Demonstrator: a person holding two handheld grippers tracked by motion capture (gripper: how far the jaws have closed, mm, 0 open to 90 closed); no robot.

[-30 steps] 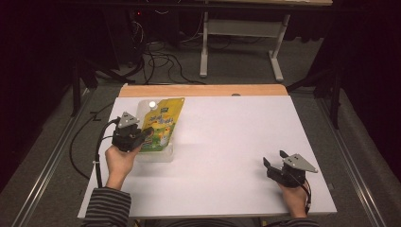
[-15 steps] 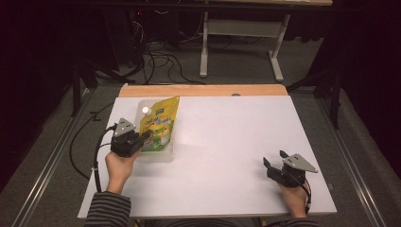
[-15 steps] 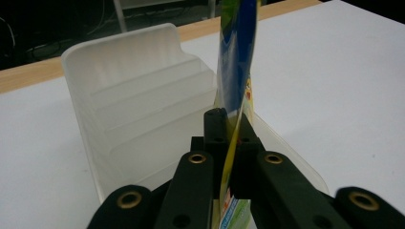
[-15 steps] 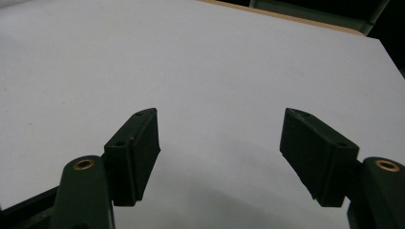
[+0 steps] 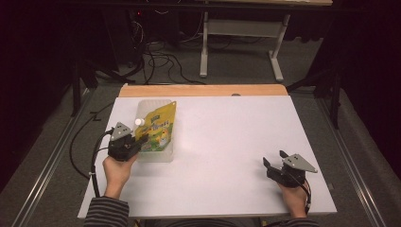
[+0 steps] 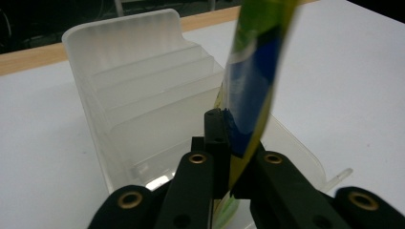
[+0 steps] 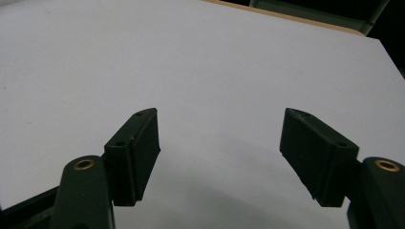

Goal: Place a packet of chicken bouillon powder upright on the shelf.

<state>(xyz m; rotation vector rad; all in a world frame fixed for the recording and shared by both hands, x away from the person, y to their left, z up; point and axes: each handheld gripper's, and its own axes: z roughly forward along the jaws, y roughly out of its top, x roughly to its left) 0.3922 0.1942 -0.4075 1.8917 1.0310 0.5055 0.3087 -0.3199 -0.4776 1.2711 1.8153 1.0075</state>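
A yellow-green drink pouch [image 5: 158, 127] with a white cap [image 5: 139, 122] stands tilted in a clear plastic slotted rack [image 5: 151, 106] at the table's left. My left gripper [image 5: 138, 144] is shut on the pouch's near edge. Its jaws have just been closing a little tighter with the pouch between them. In the left gripper view the black pads [image 6: 216, 129] pinch the pouch [image 6: 253, 81] just in front of the rack's dividers [image 6: 143, 81]. My right gripper [image 5: 274, 158] rests low over the table at the right, open and holding nothing [image 7: 219, 152].
The white table top [image 5: 227, 137] has a wooden strip [image 5: 203, 90] along its far edge. Beyond it stand a metal frame [image 5: 241, 28] and floor cables [image 5: 156, 56]. A black cable [image 5: 92, 156] trails off the table's left side.
The left gripper and the pouch have shifted slightly left and toward the person. The right gripper has stayed still.
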